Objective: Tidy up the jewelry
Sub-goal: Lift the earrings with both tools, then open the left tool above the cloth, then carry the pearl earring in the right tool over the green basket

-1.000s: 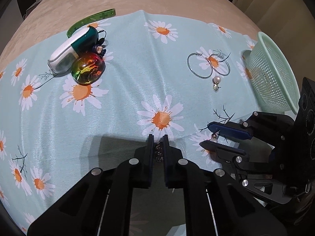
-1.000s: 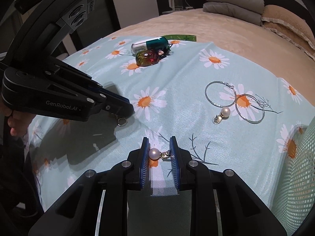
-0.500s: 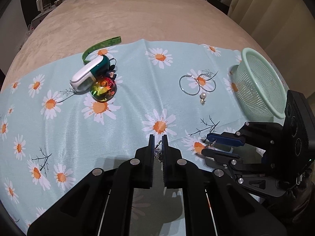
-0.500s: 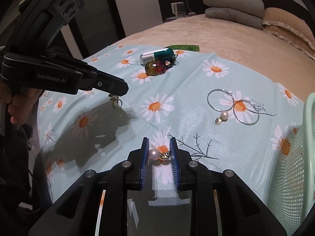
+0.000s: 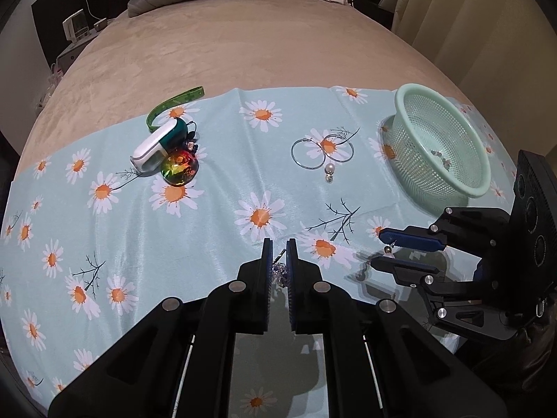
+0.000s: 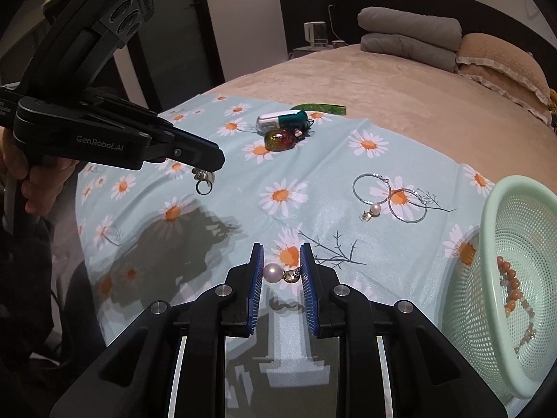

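Both grippers have risen off the daisy-print cloth (image 5: 195,244) since a second ago, each carrying a small piece of jewelry, and more of the bed now shows behind them. Clamped between the blue pads of the right gripper (image 6: 281,275) is a pearl earring (image 6: 272,273): a round, pale, glossy pearl joined to a small gold-toned metal fitting, held crosswise in the narrow gap above the cloth. Pinched tight at the tips of the left gripper (image 5: 278,261) is a small metal charm (image 6: 203,180), silvery, with a ring hanging free below the fingers; from the left wrist view it shows only as a glinting cluster in the slit between the nearly closed jaws. A person's hand (image 6: 24,188) grips the left gripper's handle. Farther out on the cloth lie two thin silver hoop earrings (image 5: 322,151), overlapping, with a second pearl earring (image 5: 329,171) just beside them. At the right edge of the cloth stands a mint-green mesh basket (image 5: 410,104), tilted, holding an orange bead strand (image 6: 510,289) and a finer chain. Across the cloth sit a glossy red-green iridescent ornament (image 5: 179,169), touching a white-and-teal case (image 5: 158,144), with a green measuring tape (image 5: 174,102) curling behind them. Grey folded blankets (image 6: 407,31) and a tan pillow (image 6: 501,59) rest at the head of the bed.
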Tool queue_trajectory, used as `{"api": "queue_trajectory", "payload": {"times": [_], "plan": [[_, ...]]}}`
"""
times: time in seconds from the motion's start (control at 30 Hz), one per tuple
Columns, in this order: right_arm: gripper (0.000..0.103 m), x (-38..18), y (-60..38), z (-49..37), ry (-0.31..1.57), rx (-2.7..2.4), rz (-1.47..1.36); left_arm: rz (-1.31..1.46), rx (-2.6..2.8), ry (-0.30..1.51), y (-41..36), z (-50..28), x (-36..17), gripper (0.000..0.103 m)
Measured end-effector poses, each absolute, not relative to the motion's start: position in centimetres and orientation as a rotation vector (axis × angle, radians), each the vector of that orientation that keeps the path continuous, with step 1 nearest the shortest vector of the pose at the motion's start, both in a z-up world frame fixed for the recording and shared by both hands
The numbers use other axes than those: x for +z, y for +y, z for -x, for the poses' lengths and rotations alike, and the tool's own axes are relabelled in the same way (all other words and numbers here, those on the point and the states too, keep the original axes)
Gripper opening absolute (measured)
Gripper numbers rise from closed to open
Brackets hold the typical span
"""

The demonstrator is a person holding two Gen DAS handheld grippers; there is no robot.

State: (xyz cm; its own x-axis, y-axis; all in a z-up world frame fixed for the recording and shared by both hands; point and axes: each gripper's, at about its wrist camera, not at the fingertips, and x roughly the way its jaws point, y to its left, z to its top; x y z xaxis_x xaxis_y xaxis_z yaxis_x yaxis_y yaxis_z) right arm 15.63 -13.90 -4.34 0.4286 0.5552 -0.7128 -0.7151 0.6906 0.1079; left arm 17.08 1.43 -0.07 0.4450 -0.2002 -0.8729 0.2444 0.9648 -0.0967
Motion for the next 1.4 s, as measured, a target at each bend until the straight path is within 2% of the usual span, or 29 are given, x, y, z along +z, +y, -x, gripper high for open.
{"api": "queue_trajectory", "payload": {"times": [0.2, 0.27, 0.3, 0.33, 0.47, 0.6, 1.03, 1.1, 1.13, 1.2, 1.27, 1.3, 1.4], "plan": [[0.02, -4.2, -14.2, -14.9, 0.794, 0.803, 0.241, -0.056, -0.257, 1.07, 1.3, -16.3, 0.3, 0.011], [0.02, -4.2, -14.2, -14.7, 0.794, 0.794, 0.248, -0.058, -0.25, 1.074, 1.4, -16.4, 0.3, 0.019], [0.02, -4.2, -14.2, -14.7, 0.793, 0.786, 0.251, -0.063, -0.245, 1.074, 1.4, -16.4, 0.2, 0.029], [0.021, -4.3, -14.3, -14.7, 0.789, 0.779, 0.247, -0.066, -0.244, 1.074, 1.4, -16.3, 0.1, 0.035], [0.035, -4.7, -14.6, -14.8, 0.798, 0.762, 0.243, -0.065, -0.247, 1.089, 1.4, -16.3, -0.5, 0.037], [0.044, -5.2, -14.7, -15.0, 0.803, 0.748, 0.256, -0.063, -0.242, 1.112, 1.5, -16.8, -1.5, 0.043], [0.045, -9.0, -13.4, -15.2, 0.871, 0.777, 0.317, -0.052, -0.265, 1.205, 0.5, -20.3, -6.2, 0.043], [0.04, -9.2, -13.6, -15.3, 0.878, 0.79, 0.296, -0.047, -0.264, 1.214, 0.3, -20.9, -6.8, 0.043], [0.028, -9.3, -13.7, -15.3, 0.879, 0.8, 0.289, -0.045, -0.265, 1.219, 0.2, -21.1, -7.1, 0.043], [0.02, -9.3, -13.7, -15.3, 0.882, 0.806, 0.291, -0.058, -0.278, 1.235, -0.4, -21.4, -7.9, 0.043], [0.02, -9.3, -13.8, -15.3, 0.885, 0.812, 0.292, -0.107, -0.272, 1.226, -1.1, -21.1, -8.4, 0.031], [0.019, -9.2, -13.9, -15.2, 0.881, 0.815, 0.295, -0.101, -0.275, 1.225, -1.1, -21.1, -8.4, 0.02], [0.019, -9.0, -14.1, -15.1, 0.877, 0.826, 0.292, -0.073, -0.306, 1.226, -1.0, -20.8, -8.2, 0.021]]}}
